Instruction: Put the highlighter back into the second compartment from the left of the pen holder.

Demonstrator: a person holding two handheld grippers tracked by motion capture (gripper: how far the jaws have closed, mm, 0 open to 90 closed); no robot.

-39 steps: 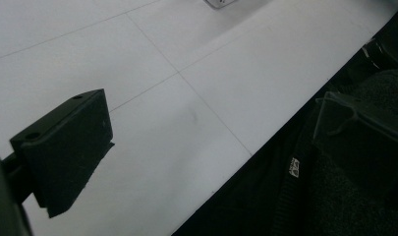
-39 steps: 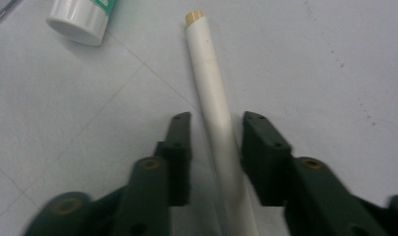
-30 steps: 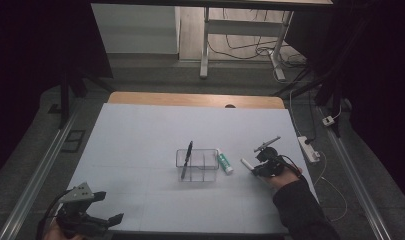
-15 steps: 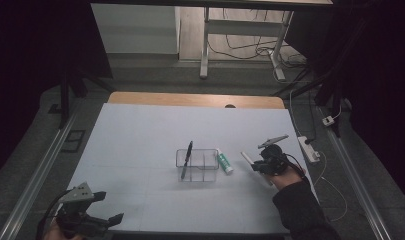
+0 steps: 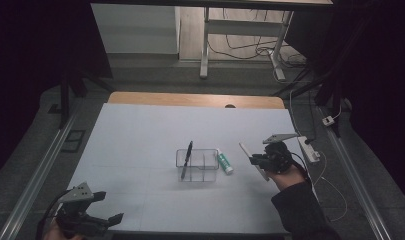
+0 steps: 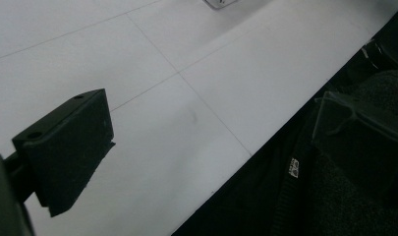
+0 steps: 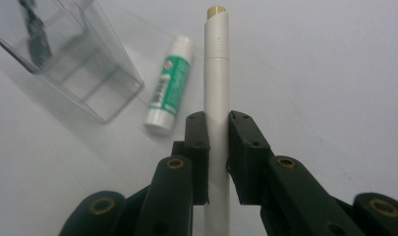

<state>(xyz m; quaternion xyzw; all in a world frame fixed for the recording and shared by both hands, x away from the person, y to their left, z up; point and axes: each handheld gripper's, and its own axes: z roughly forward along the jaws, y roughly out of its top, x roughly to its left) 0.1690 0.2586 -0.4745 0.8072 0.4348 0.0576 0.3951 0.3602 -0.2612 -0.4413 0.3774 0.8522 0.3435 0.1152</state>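
On my counter (image 5: 140,150), covered by a pale sheet, a clear plastic organiser (image 5: 197,165) sits near the middle, and a black pen (image 5: 186,159) leans in its left compartment with the top poking above the rim. Just beside the organiser's right wall lies a green-and-white glue stick (image 5: 223,161), flat on the counter; from the right gripper view I see the glue stick (image 7: 168,86) lying between the organiser (image 7: 69,64) and the white marker (image 7: 216,78) I am holding, close to both but touching neither as far as I can tell. That glue stick is what lies between my load and the organiser. My right tool (image 5: 260,160) is clamped on the white marker (image 5: 251,159), both pads pressed against the barrel low down, so most of the barrel and its tan-tipped end stick out past the pads, pointing away from me. The marker hangs above the counter, to the right of the glue stick and the organiser. My left tool (image 5: 107,222) sits at the near left corner of the counter, well apart from everything else; in the left gripper view one black pad (image 6: 69,147) shows over bare sheet, and I cannot tell from these pictures how wide that tool stands, though nothing is seen in it.
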